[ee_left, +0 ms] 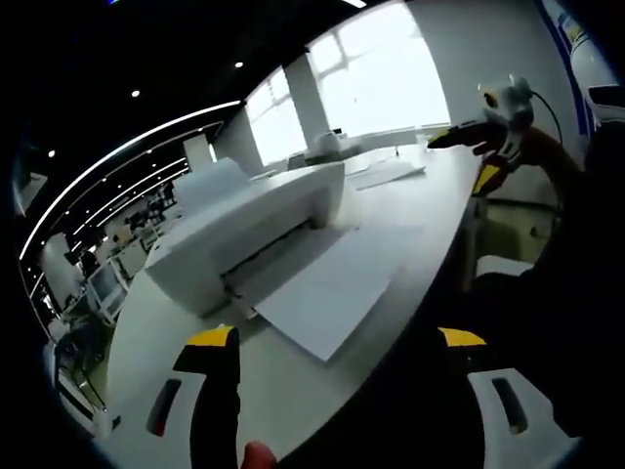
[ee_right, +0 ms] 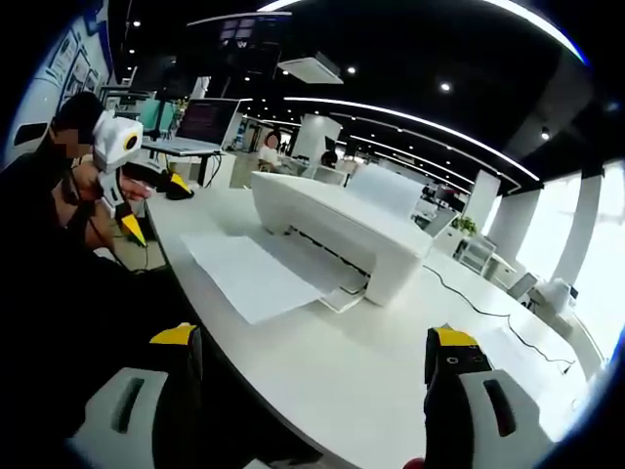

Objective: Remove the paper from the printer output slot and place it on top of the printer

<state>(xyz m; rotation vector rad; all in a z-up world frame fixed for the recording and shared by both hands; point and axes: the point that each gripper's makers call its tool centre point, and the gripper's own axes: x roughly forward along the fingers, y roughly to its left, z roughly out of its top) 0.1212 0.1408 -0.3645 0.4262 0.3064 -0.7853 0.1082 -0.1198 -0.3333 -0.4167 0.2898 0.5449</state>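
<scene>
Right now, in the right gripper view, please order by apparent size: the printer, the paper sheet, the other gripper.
1. printer and paper sheet: they look alike in extent, so no ranking between them.
2. left gripper, clearly smallest.

The long white counter carried a white printer with a paper sheet lying flat in front of its output slot. A black cable ran across the top, with loose papers farther along.
</scene>
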